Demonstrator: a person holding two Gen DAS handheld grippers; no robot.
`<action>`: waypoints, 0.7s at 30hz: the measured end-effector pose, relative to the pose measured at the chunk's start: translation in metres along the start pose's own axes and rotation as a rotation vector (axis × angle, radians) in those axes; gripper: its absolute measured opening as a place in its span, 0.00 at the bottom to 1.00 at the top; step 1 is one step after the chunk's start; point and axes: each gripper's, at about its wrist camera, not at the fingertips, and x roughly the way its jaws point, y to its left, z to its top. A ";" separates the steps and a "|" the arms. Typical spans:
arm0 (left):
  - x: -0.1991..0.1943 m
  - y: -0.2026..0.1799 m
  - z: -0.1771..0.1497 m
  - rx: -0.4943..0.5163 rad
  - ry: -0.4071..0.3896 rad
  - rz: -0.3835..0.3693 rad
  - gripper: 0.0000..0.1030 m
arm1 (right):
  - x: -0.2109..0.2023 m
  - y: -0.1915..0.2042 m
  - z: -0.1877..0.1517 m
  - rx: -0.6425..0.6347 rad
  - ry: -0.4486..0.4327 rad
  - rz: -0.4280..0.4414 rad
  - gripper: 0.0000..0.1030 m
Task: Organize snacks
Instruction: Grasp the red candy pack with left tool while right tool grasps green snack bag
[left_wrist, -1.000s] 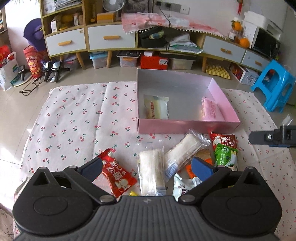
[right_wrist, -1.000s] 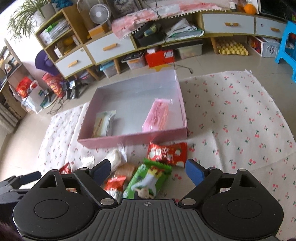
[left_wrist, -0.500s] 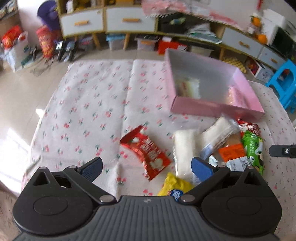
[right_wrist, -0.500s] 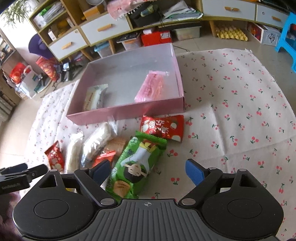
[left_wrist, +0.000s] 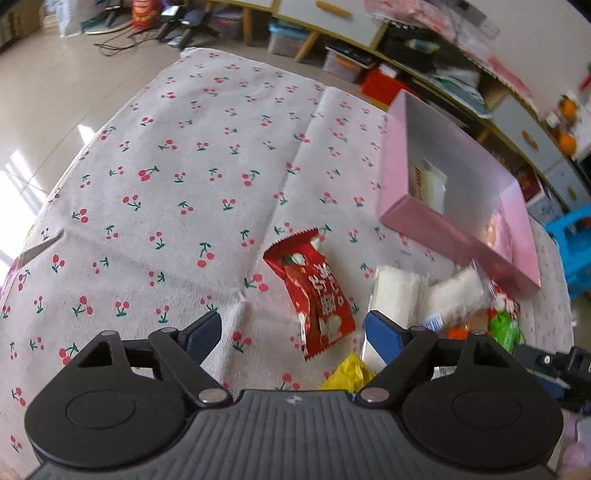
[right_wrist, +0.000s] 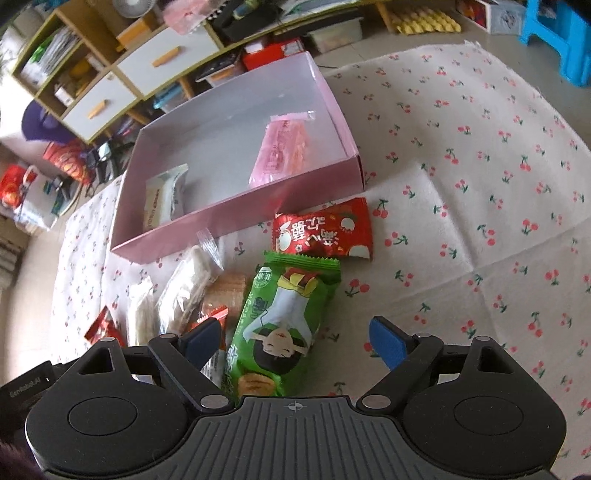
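My left gripper (left_wrist: 291, 332) is open, low over the cherry cloth, with a red snack packet (left_wrist: 314, 291) lying between its fingers. My right gripper (right_wrist: 295, 339) is open over a green snack packet (right_wrist: 284, 321). Another red packet (right_wrist: 325, 230) lies just beyond it. White wrapped snacks (left_wrist: 397, 295) (right_wrist: 188, 288), an orange packet (right_wrist: 214, 317) and a yellow packet (left_wrist: 349, 374) lie in the pile. The pink box (right_wrist: 236, 218) (left_wrist: 458, 243) holds a pink packet (right_wrist: 284, 147) and a white packet (right_wrist: 164, 195).
The cherry-print cloth (left_wrist: 184, 177) covers the floor. Shelves and drawers (right_wrist: 122, 77) stand behind the box. A blue stool (right_wrist: 557, 40) stands at the far right. Cables and bags (left_wrist: 147, 22) lie on the tiles at the far left.
My left gripper has swung left and dropped toward the red packet, so the box now sits at the right. My right gripper has come down closer over the green packet.
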 end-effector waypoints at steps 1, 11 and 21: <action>0.001 -0.001 0.001 -0.014 -0.001 0.002 0.77 | 0.002 0.000 0.000 0.013 0.001 -0.002 0.85; 0.018 -0.009 0.008 -0.130 -0.013 0.038 0.62 | 0.014 0.009 0.000 0.068 0.000 -0.021 0.72; 0.027 -0.019 0.009 -0.146 -0.071 0.148 0.52 | 0.027 0.010 -0.004 0.072 0.004 -0.061 0.63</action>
